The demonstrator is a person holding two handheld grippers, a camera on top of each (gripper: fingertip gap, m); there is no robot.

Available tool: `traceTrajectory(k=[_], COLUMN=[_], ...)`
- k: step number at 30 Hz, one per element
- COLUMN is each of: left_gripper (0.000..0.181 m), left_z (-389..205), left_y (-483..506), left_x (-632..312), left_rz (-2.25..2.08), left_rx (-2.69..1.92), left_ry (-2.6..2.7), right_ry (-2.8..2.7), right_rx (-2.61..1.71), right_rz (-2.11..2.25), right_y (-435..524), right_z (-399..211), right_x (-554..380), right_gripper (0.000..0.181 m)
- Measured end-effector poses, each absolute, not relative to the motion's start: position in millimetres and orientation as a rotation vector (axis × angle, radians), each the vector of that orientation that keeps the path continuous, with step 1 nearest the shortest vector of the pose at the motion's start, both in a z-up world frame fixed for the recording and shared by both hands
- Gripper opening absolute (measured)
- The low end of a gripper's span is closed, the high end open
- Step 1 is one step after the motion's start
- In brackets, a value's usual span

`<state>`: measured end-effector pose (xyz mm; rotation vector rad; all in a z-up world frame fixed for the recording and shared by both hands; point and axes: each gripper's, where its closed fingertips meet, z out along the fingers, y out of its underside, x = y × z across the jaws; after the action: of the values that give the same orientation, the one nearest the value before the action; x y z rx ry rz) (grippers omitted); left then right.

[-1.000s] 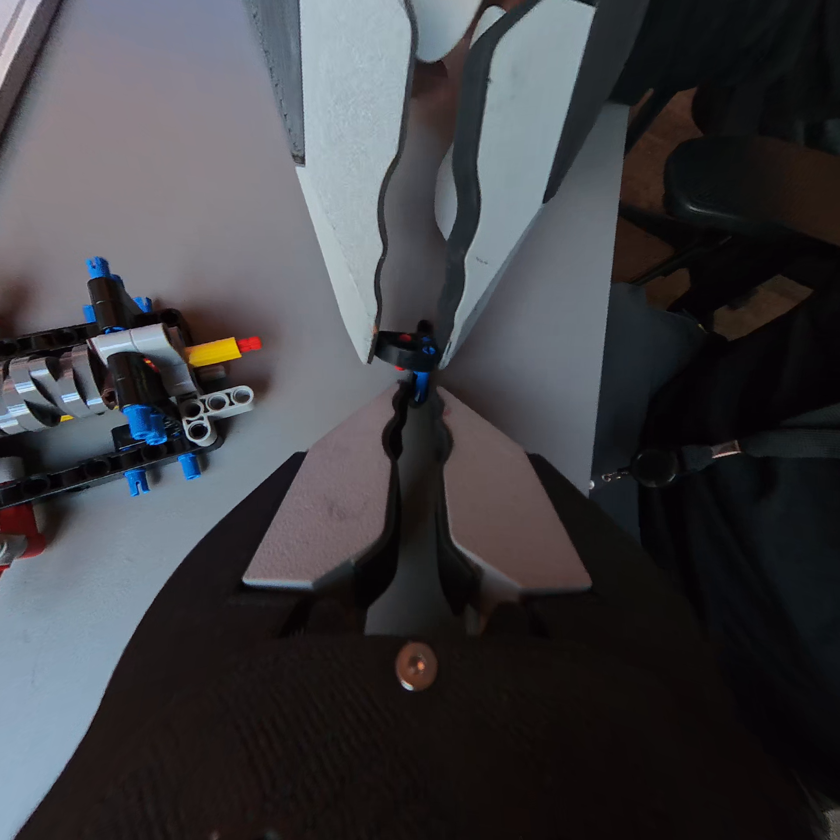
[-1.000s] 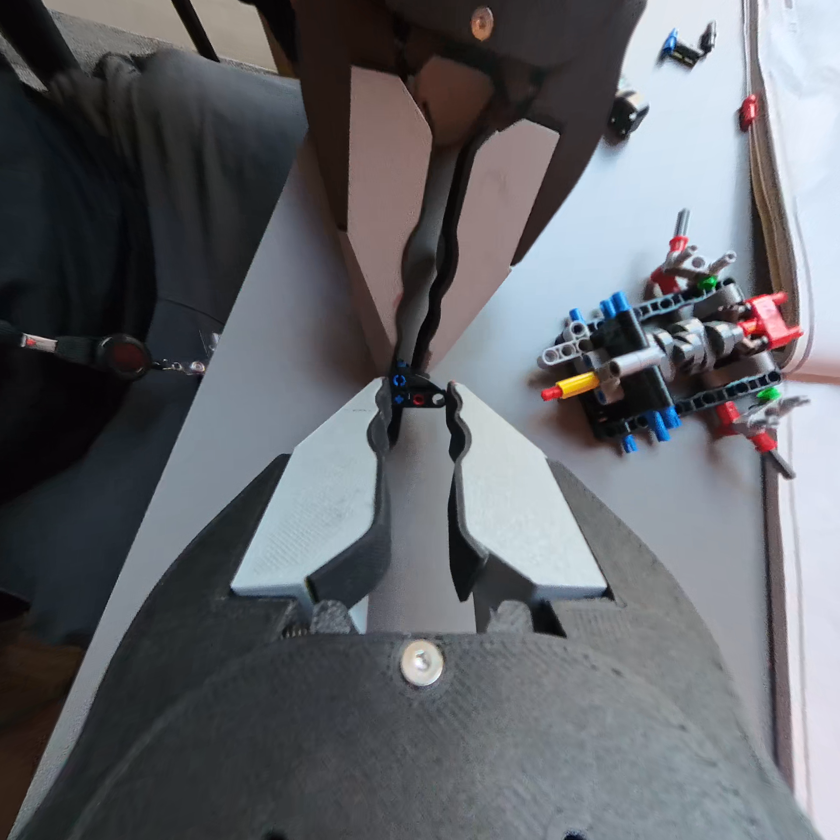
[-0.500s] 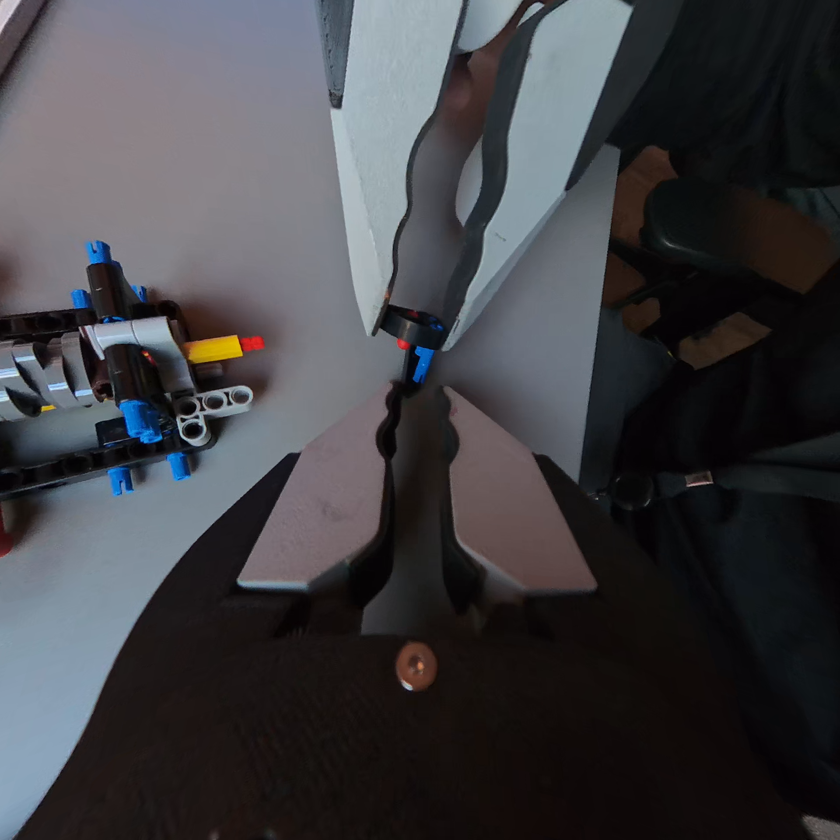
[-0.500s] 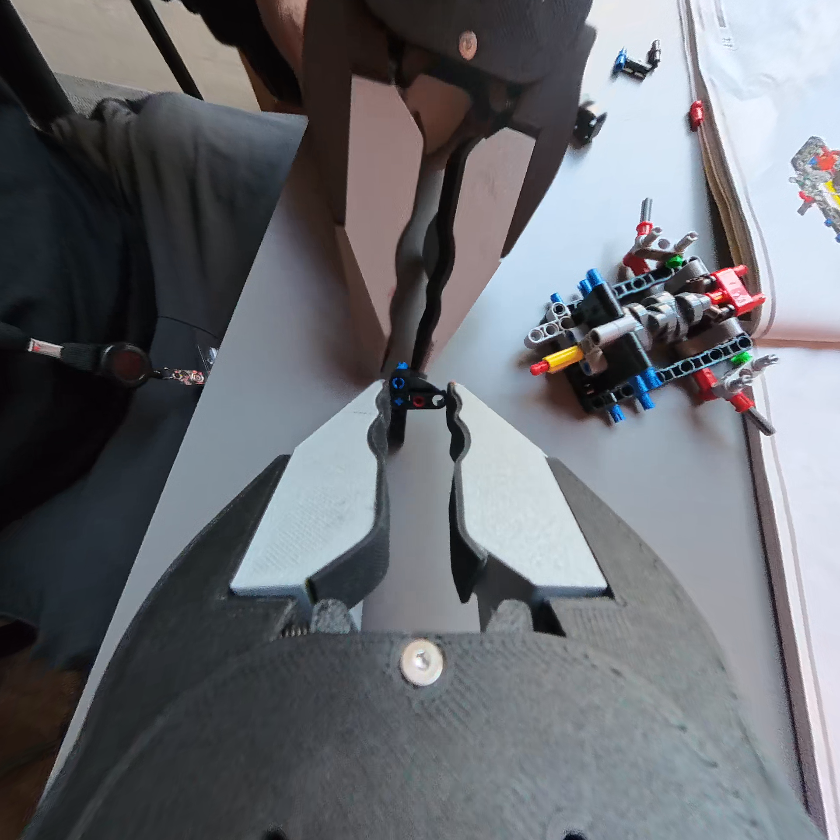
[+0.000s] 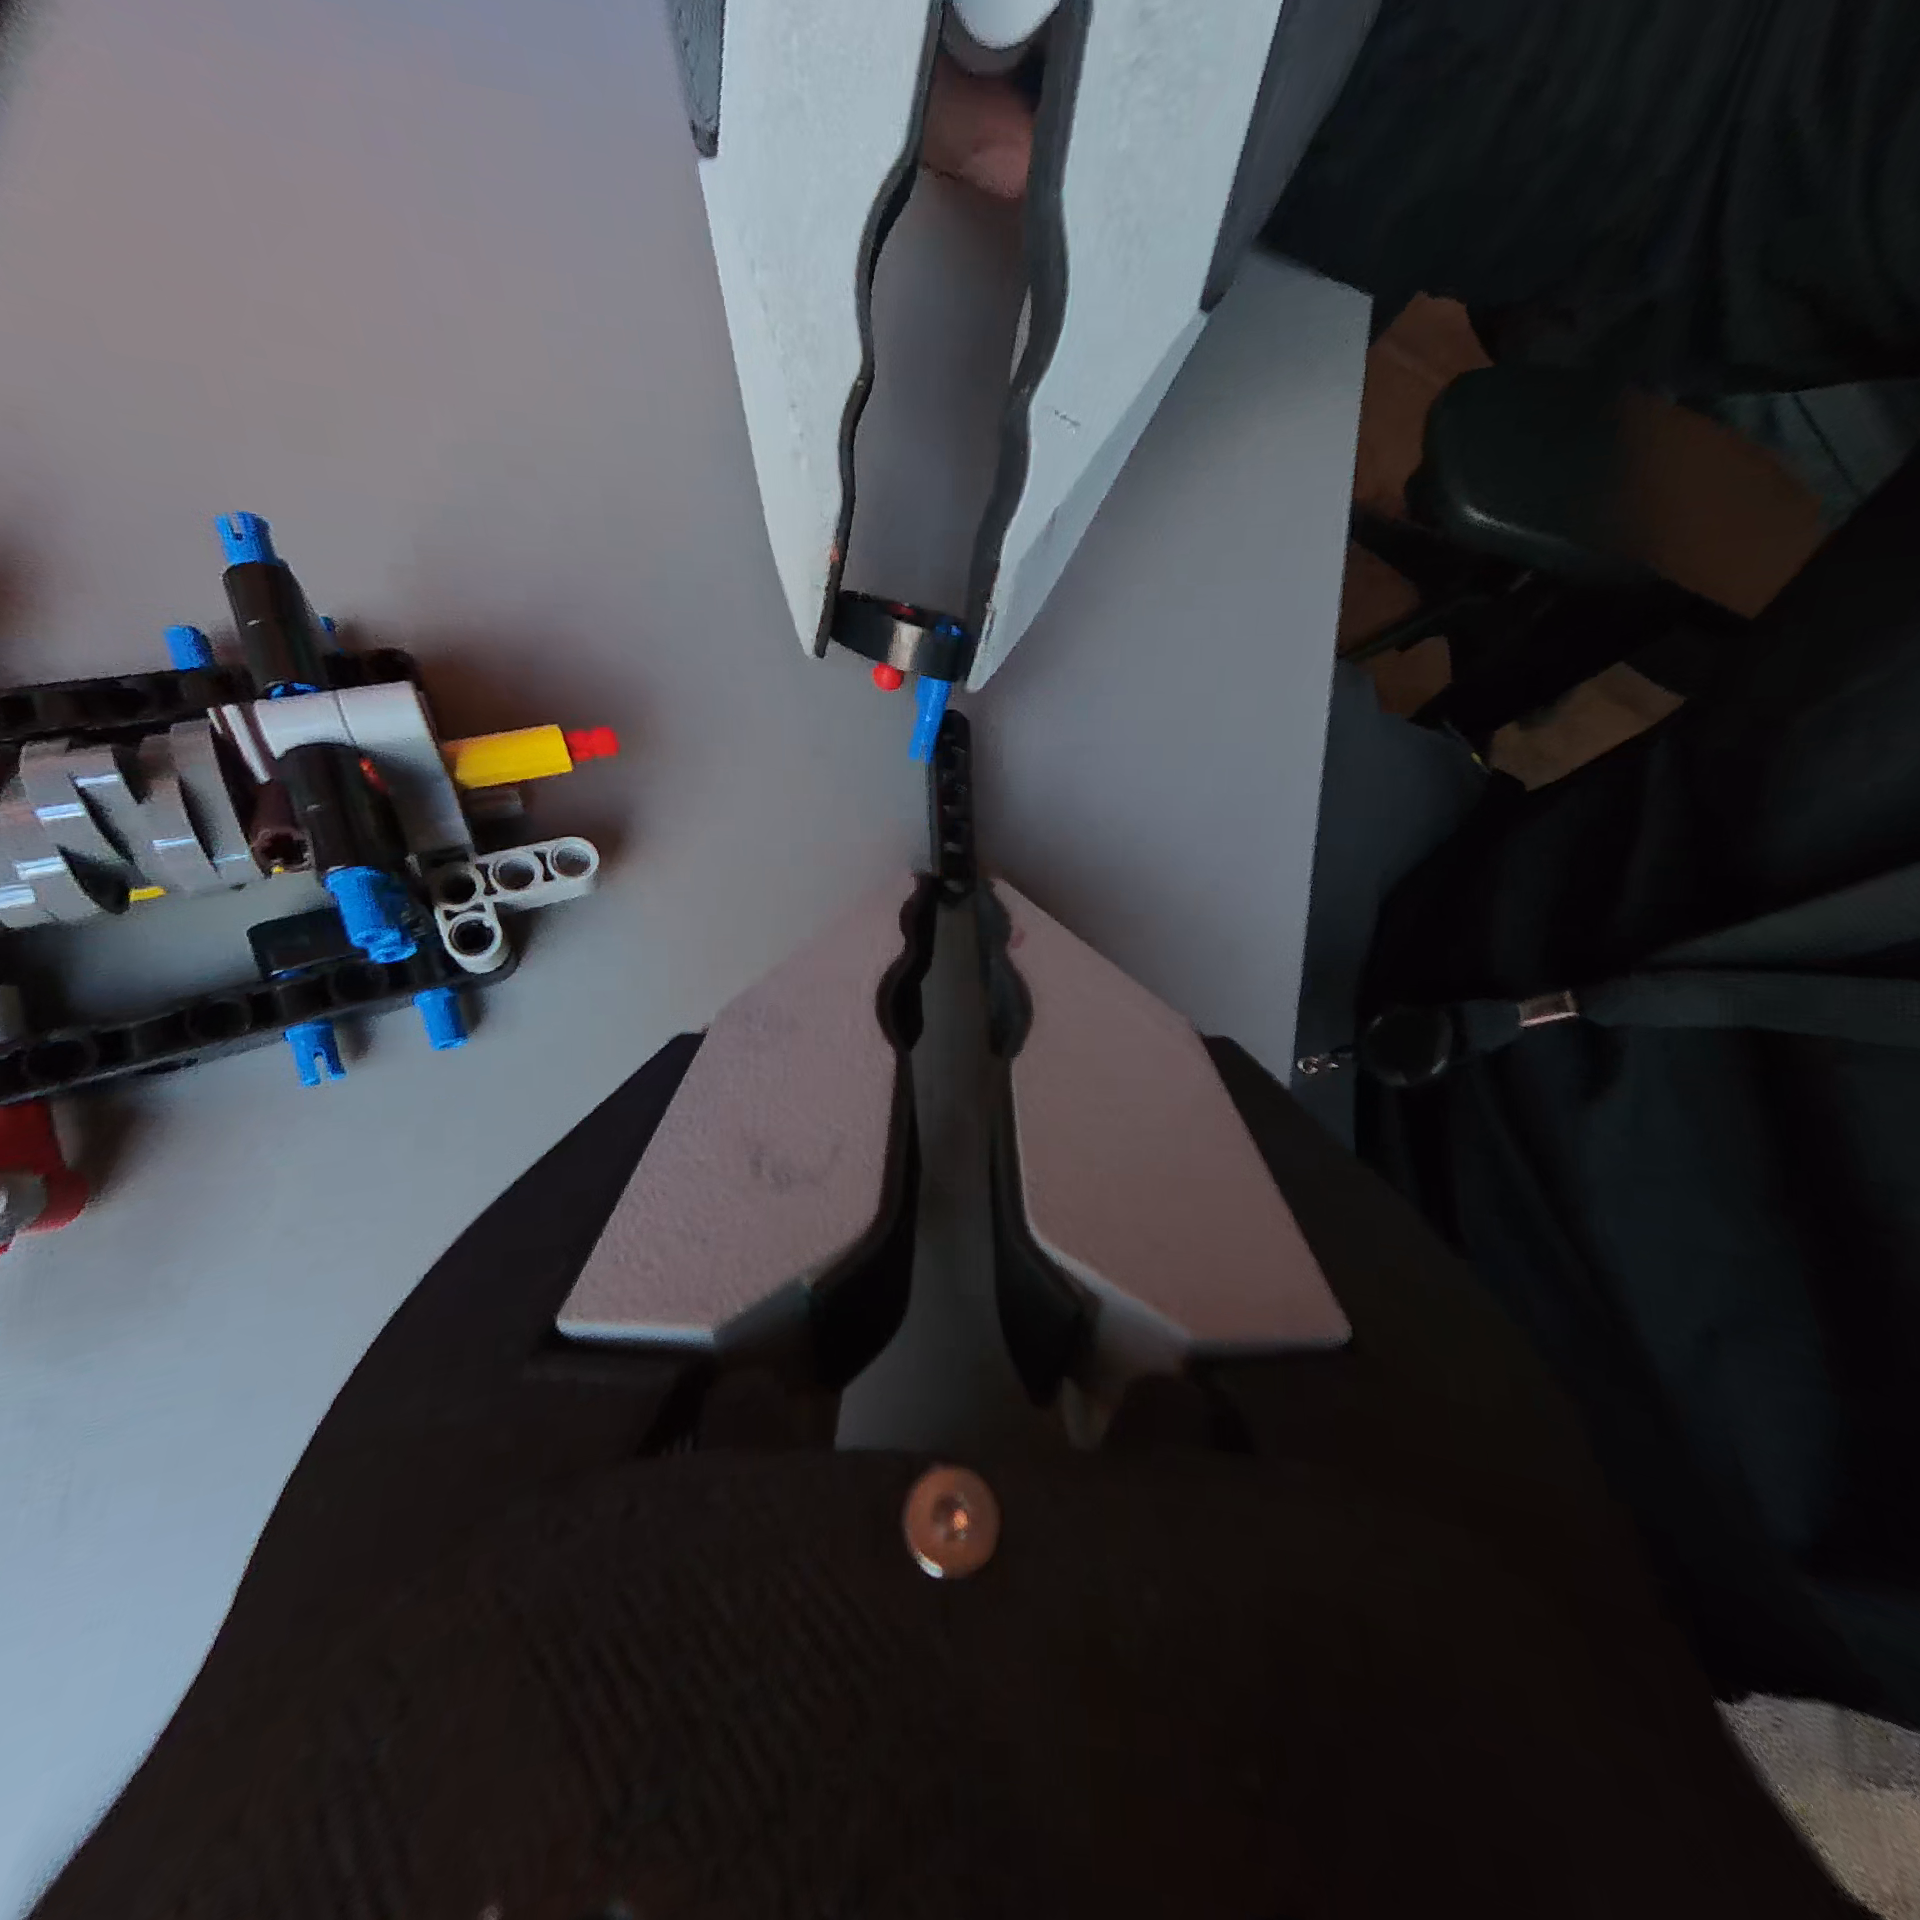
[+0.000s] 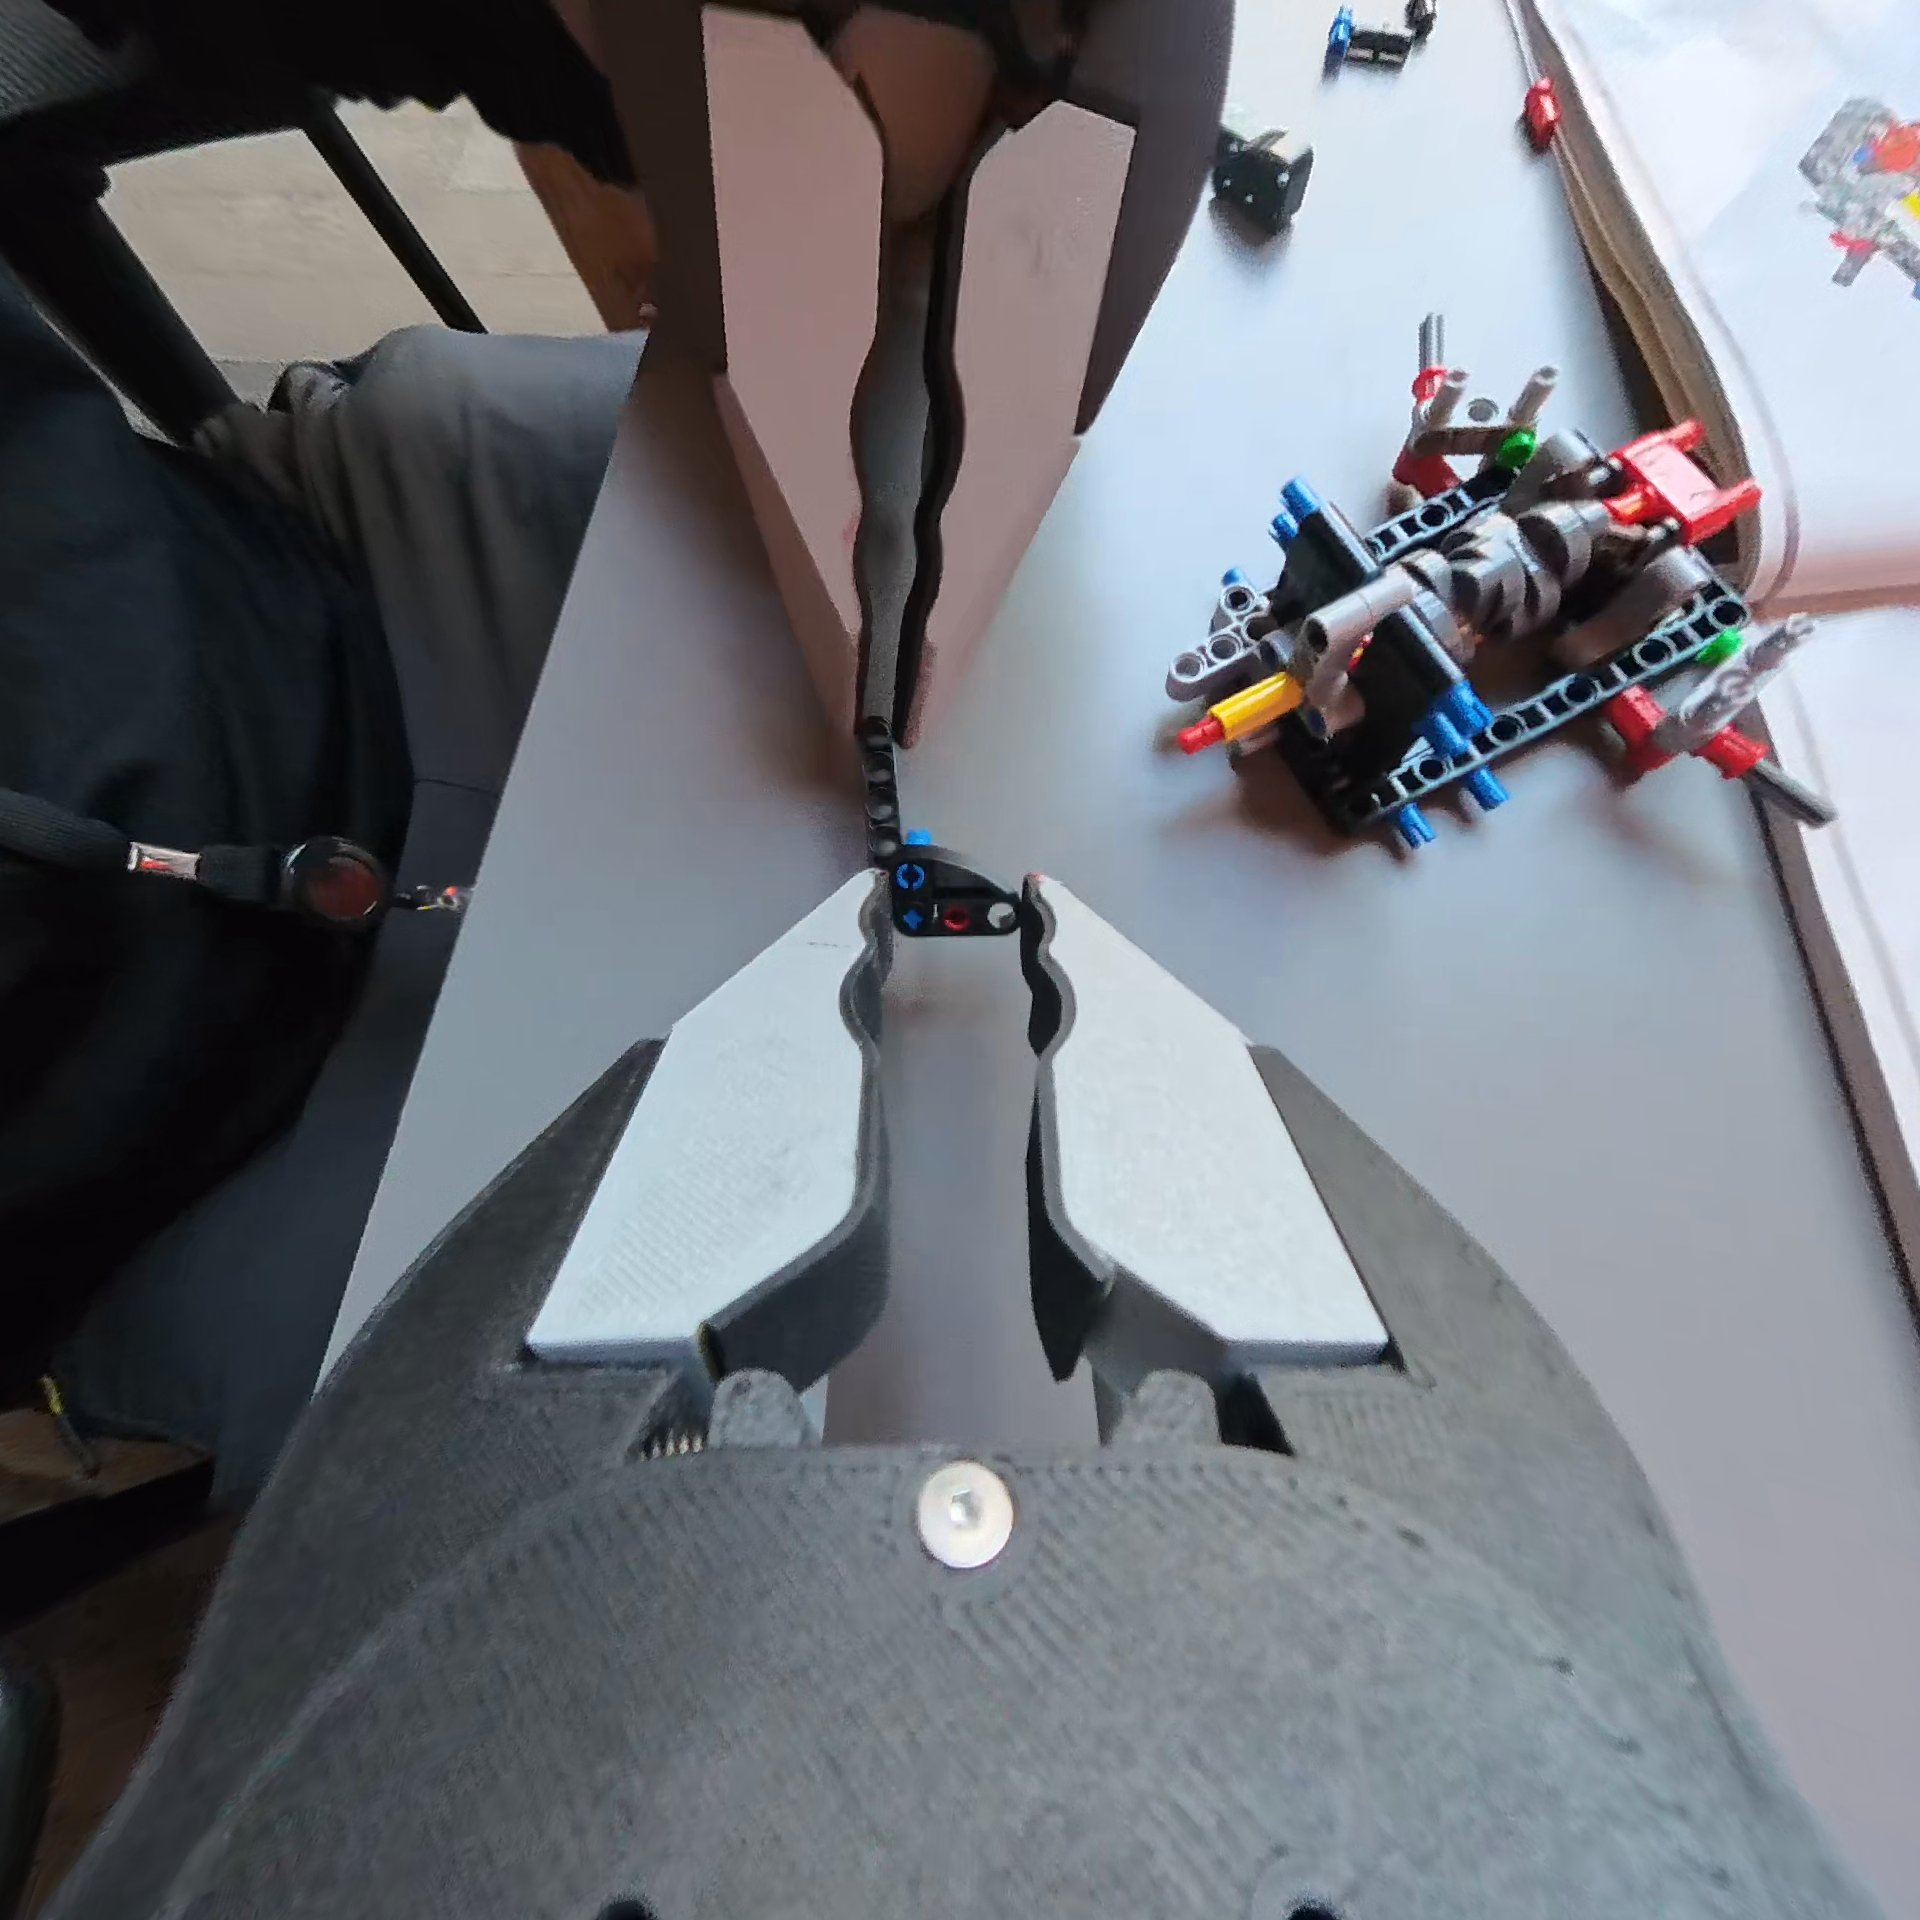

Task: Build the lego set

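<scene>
My left gripper point(image 5: 951, 894) is shut on the end of a thin black beam point(image 5: 951, 805) that sticks out forward. My right gripper point(image 6: 951, 904) is shut on a small black angled piece point(image 6: 951, 902) with blue and red pins. The beam's far end point(image 6: 881, 779) meets the blue pin point(image 6: 916, 837) on that piece. The two grippers face each other tip to tip above the grey table's near edge point(image 6: 582, 665). The right gripper point(image 5: 899, 665) shows at the top of the left wrist view. The partly built model point(image 6: 1455, 634) lies on the table, also in the left wrist view point(image 5: 260, 831).
An instruction booklet point(image 6: 1818, 312) lies beyond the model. Loose pieces point(image 6: 1262, 177) sit at the far end of the table, with a red one point(image 6: 1540, 104). A person's lap and a lanyard reel point(image 6: 332, 878) are beside the table edge. A chair point(image 5: 1558, 499) stands off it. Across from one pair of fingers to the other is roughly 4 cm.
The grippers have drawn apart. The black beam, earlier hidden between the left fingers, now shows as a bridge between the two tips.
</scene>
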<state>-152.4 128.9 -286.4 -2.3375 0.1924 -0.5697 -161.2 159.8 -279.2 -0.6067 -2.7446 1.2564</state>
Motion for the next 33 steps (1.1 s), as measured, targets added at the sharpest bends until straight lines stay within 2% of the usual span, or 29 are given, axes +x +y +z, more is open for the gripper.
traceTrajectory(k=[8,15,25,27,29,33], left_gripper=[0.004,0.0,0.025,0.024,0.007,0.006], left_z=[-260.9,-280.0,-276.2,-286.3,-292.8,-291.6], left_y=[117.8,112.6,84.7,84.6,89.0,101.5], left_x=[-174.7,-177.4,-191.1,-189.1,-187.1,-183.0], left_rz=[-0.504,-0.572,-0.357,-0.345,-0.355,-0.497], left_rx=[-2.347,-2.371,-2.481,-2.522,-2.527,-2.447], left_ry=[0.196,0.134,-0.012,-0.035,-0.04,-0.168], right_ry=[-2.739,-2.619,-2.577,-2.584,-2.572,-2.512], right_rx=[-0.658,-0.792,-0.876,-0.864,-0.866,-0.897], right_rz=[1.428,1.725,1.765,1.746,1.727,1.674], right_y=[142.2,147.9,153.6,151.1,149.2,147.5], right_z=[-278.1,-254.4,-251.7,-253.1,-253.6,-254.1], right_x=[-159.5,-168.7,-176.4,-175.9,-177.6,-184.5], right_gripper=[0.022,0.022,0.022,0.022,0.022,0.022])
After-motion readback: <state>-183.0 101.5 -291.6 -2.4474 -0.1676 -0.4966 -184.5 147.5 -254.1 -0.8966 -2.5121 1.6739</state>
